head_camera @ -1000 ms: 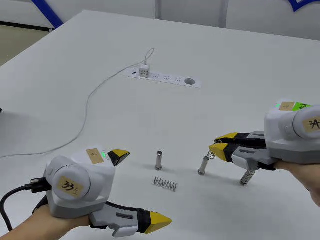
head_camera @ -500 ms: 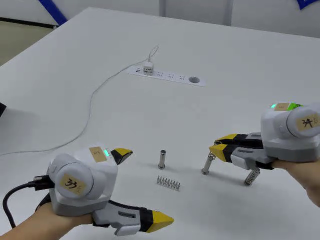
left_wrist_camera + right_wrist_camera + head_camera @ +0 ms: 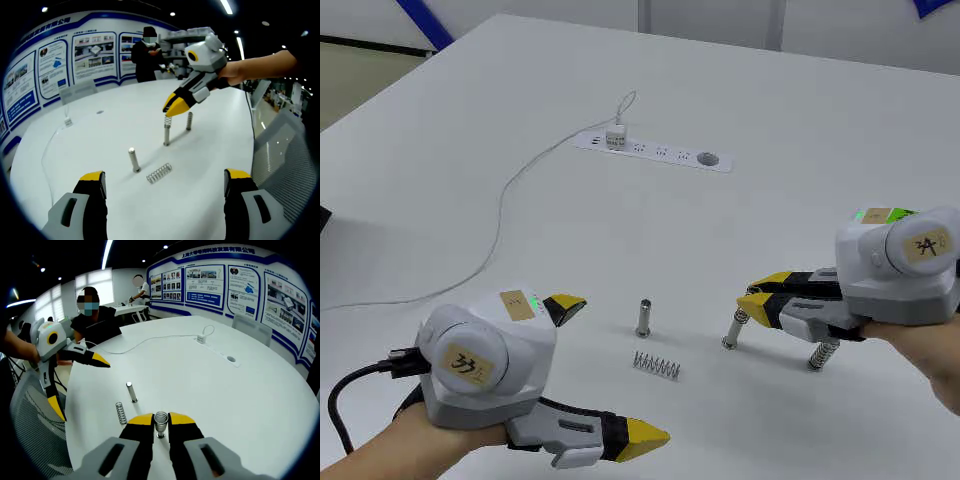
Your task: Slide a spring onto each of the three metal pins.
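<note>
Spring one (image 3: 824, 350) is seated on the right pin (image 3: 811, 366); spring two (image 3: 160, 421) is pinched by the right tool (image 3: 755, 297) atop the middle pin (image 3: 729, 338); spring three (image 3: 655, 365) is left on the bench (image 3: 570, 230) beside the bare left pin (image 3: 643, 318). The left tool (image 3: 608, 371) is held wide.

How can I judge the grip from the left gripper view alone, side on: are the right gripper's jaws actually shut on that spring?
Observer: Yes. In the right gripper view, the right gripper has a jaw tip pressed against each side of the spring, which is seen end-on.
Operator: Good. Does anything trail behind my left gripper?
Observer: In the head view a black cable leaves the rear of the left gripper and loops off toward the person.
</note>
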